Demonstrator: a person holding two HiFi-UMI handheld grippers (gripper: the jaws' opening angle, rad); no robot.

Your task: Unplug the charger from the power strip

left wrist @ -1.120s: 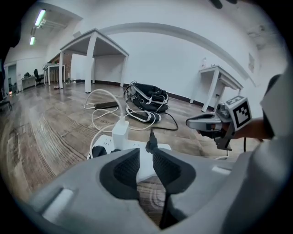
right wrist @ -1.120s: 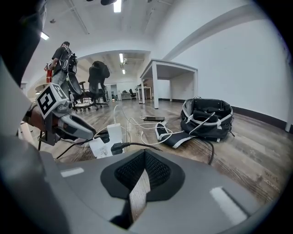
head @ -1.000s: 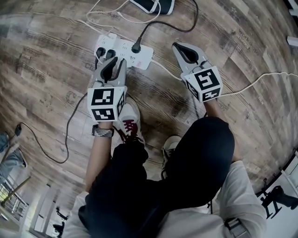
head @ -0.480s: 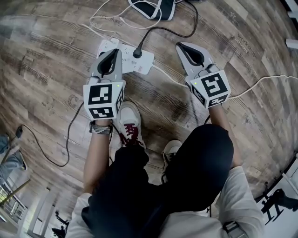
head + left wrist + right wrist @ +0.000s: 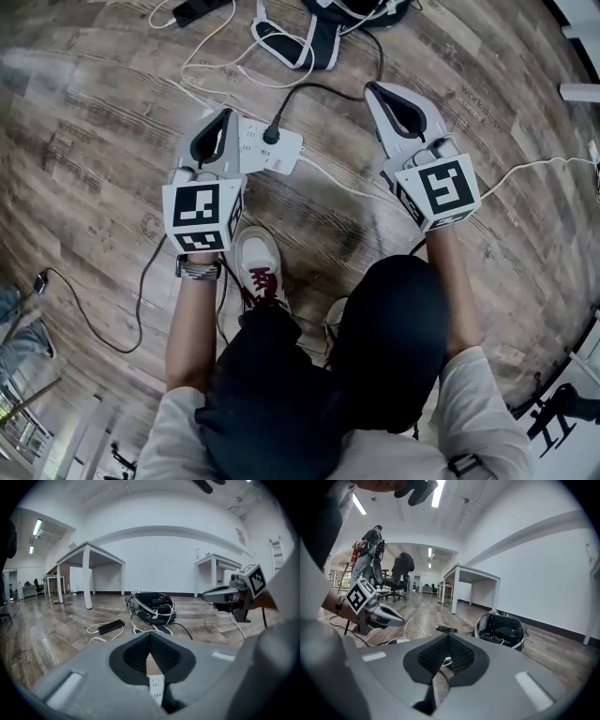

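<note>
**Wood floor, light strip, tight plug: where I'd grab**

Wood-plank floor [image 5: 94, 141] with cords all over. The white power strip [image 5: 281, 150] lies near the middle of it, just ahead of the shoe [image 5: 255, 262]. A black plug [image 5: 273, 134] is seated in it, and the cable [image 5: 328, 89] trails away. The left gripper [image 5: 223, 114] hangs over the strip's left end and the right gripper [image 5: 373, 87] is off to the right. Both have jaws closed on nothing.

My guess is the plug is hard plastic and sits tight, while the strip is light and would slide or lift. Pinch the plug body, not the floppy cable, and pin the strip.
</note>
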